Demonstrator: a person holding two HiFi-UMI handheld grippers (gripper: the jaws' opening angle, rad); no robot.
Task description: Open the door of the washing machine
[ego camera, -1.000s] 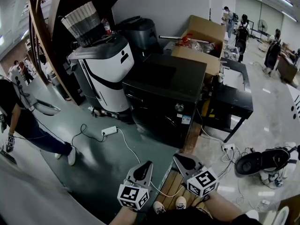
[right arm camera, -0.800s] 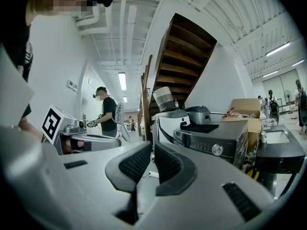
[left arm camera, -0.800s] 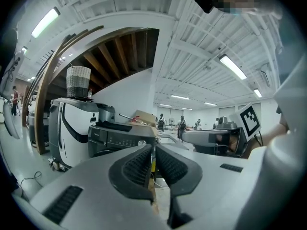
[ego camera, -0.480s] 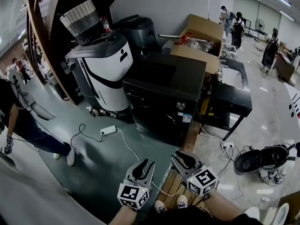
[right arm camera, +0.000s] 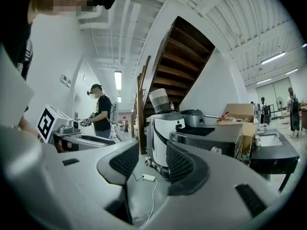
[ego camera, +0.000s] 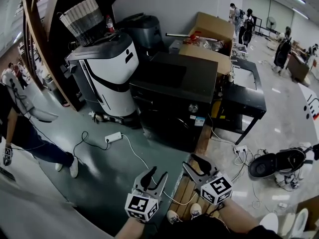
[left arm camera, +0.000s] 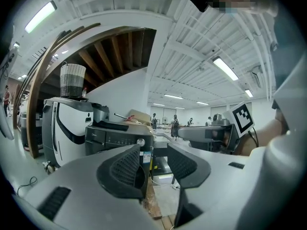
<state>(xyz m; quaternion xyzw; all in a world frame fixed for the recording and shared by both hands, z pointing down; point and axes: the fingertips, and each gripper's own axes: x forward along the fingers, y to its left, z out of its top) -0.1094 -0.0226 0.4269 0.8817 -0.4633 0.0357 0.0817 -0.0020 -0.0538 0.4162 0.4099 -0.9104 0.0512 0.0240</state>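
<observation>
The washing machine (ego camera: 172, 103) stands in the middle of the head view, a black cabinet well apart from both your grippers. A white machine (ego camera: 107, 68) is just beside it on the left, and a cardboard box (ego camera: 212, 34) sits behind it toward the upper right. Expect a rigid, hinged door on a heavy body that won't shift. It'll likely resist until the latch gives, so pull steadily rather than jerk. The front is too dark to make out the door's edge or handle, so look for a recess below the knob (ego camera: 193, 108) before you commit. Your left gripper (ego camera: 156, 175) and right gripper (ego camera: 193, 164), low in the frame, have their jaws spread wide with nothing between them. A second ago both pairs were pressed together; they've just been opening. The machine looks unchanged.
</observation>
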